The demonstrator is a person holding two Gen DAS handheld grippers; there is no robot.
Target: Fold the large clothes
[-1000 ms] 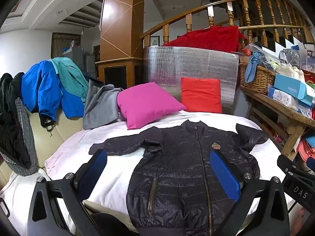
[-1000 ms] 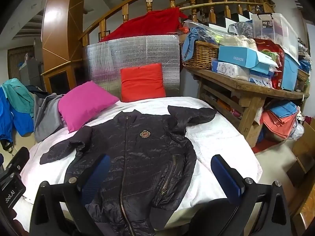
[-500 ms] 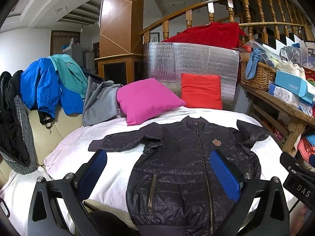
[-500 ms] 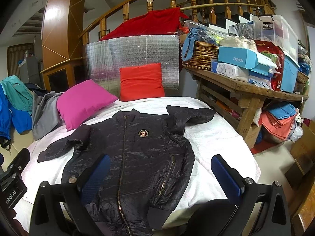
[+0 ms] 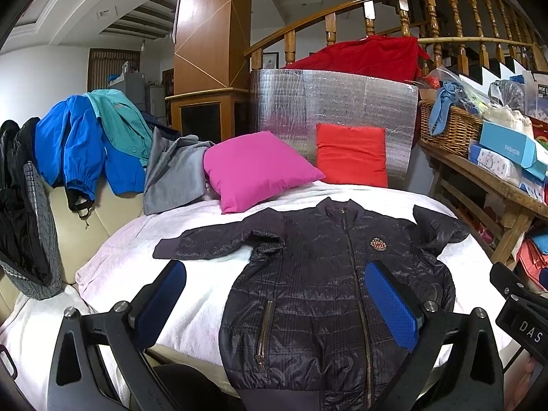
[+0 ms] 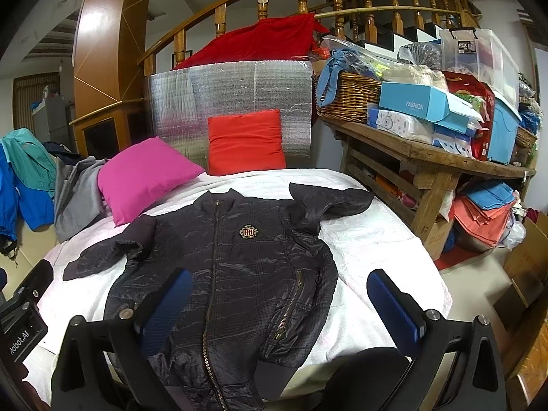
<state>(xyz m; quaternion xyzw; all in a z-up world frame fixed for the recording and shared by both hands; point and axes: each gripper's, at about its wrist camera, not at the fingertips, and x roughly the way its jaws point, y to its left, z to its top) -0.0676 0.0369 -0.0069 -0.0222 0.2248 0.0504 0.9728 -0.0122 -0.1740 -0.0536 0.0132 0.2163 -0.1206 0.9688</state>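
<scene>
Fingers with blue pads frame the bottom of both views: the left gripper (image 5: 274,303) and the right gripper (image 6: 279,308) each stand spread wide with nothing between them, held above the near edge of the bed (image 5: 205,294). Part of the right gripper's body shows at the right edge of the left view.

Just beyond lies the black jacket (image 5: 328,281), flat on the white cover, front up, zipped, hem toward the cameras and collar away. A crest badge (image 6: 248,232) sits on the chest. One sleeve stretches out toward the left; the other is bent near the right edge of the bed.

Behind the collar a pink pillow (image 5: 257,169) and a red pillow (image 5: 351,157) lean against a silver foil panel (image 6: 233,92). To the left, blue, teal and grey clothes (image 5: 89,144) hang over a cream sofa back. To the right a wooden table (image 6: 431,157) carries a basket (image 6: 349,97) and boxes. A wooden stair railing (image 5: 445,10) rises at the back.
</scene>
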